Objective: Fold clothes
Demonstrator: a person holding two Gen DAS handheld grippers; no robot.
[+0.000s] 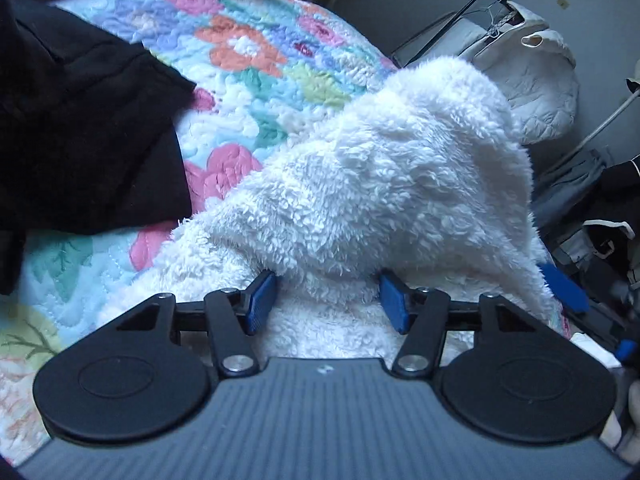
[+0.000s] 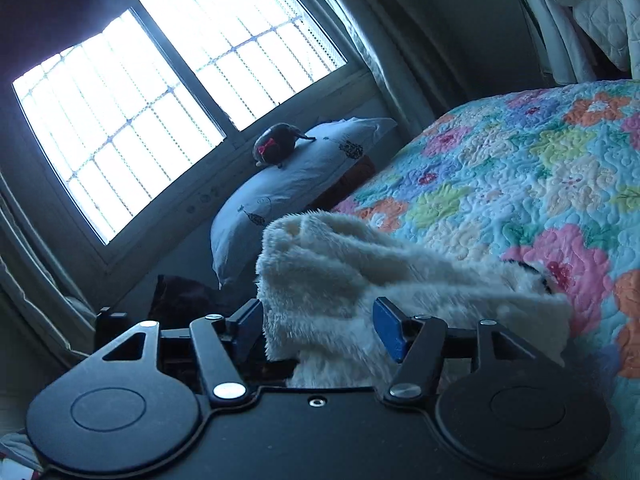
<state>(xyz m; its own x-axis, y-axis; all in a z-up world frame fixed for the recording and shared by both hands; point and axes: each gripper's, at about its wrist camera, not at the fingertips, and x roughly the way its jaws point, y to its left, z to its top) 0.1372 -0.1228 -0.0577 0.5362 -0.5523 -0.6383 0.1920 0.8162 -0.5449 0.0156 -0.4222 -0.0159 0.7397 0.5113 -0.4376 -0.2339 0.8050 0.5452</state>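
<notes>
Releasing white fluffy fleece garment (image 1: 372,184) onto floral quilted bedspread (image 1: 248,52): left gripper (image 1: 326,298) and right gripper (image 2: 318,328) both half-open, fleece loose between pads, ungripped. Withdraw straight back; avoid snagging pile.

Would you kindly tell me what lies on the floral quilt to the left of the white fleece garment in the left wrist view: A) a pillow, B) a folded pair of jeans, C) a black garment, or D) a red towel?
C: a black garment lies on the floral quilt, left of the white fleece garment.
</notes>
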